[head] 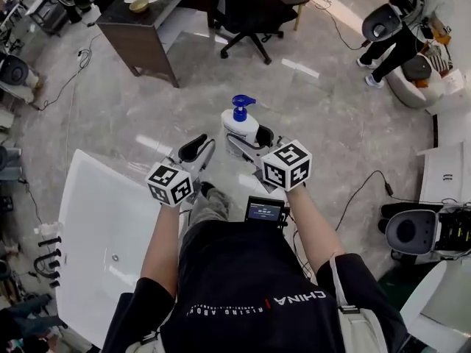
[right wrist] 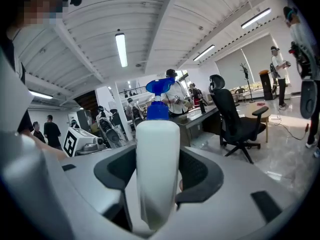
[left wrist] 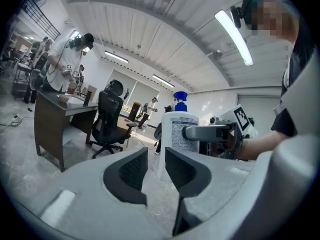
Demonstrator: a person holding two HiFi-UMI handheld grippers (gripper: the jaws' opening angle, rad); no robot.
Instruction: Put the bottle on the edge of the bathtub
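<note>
- Head view: you have two grippers and one bottle (head: 241,123), white with a blue pump, upright at the frame's centre. The right gripper (head: 246,141) clasps its lower body; the left gripper (head: 197,153) sits just beside it, carrying nothing. You hold both out ahead, side by side and roughly level. One white bathtub (head: 88,219) fills the lower left, well apart from the bottle. Your shirt (head: 243,285) reads "CHINA".
- Left gripper view: your two jaws stand slightly apart with only floor between them. The bottle is right of centre, in the other gripper's grasp; its label print is too small to read.
- Right gripper view: both pads press the bottle's sides at centre. One office chair (right wrist: 235,119) stands at right.
</note>
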